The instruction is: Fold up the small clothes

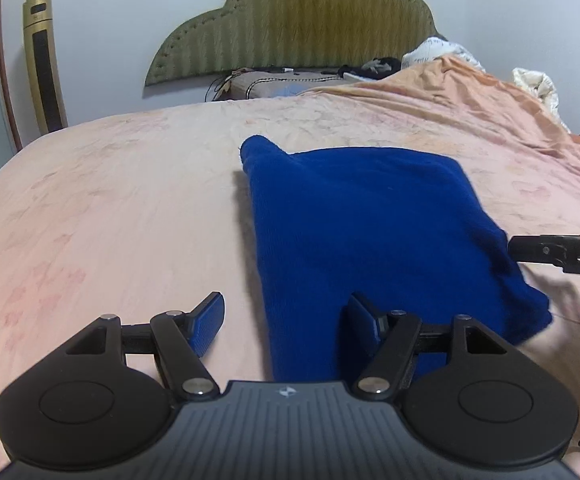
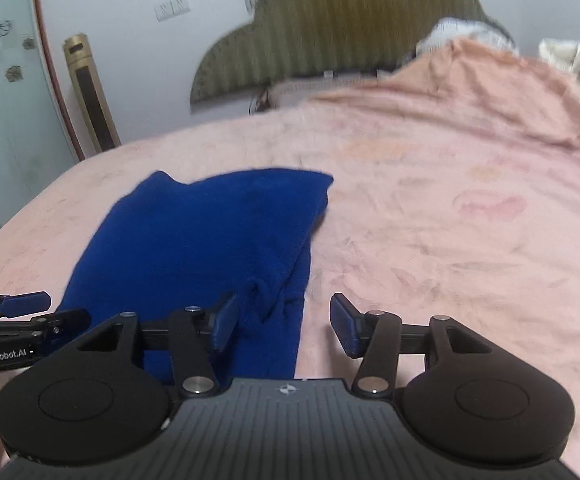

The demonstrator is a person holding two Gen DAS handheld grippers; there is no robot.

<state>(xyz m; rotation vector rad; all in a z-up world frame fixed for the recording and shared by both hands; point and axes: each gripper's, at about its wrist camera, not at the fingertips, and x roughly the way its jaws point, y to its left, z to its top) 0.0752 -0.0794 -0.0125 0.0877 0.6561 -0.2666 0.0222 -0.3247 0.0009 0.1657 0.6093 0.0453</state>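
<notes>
A blue knitted garment (image 1: 370,220) lies folded into a long, thick strip on the pink bed sheet (image 1: 110,200). My left gripper (image 1: 286,312) hovers open over its near left edge: the right finger is above the cloth, the left finger above bare sheet, and nothing is pinched. In the right wrist view the same garment (image 2: 210,232) lies to the left. My right gripper (image 2: 284,316) is open over its near right edge, where the cloth bunches into a small fold. Each gripper shows at the edge of the other's view, the right gripper (image 1: 538,250) and the left gripper (image 2: 30,304).
An olive padded headboard (image 1: 302,28) stands at the far end of the bed. A crumpled orange blanket (image 1: 490,100) and bedding are heaped at the far right. A gold tower unit (image 1: 44,64) stands by the wall on the left.
</notes>
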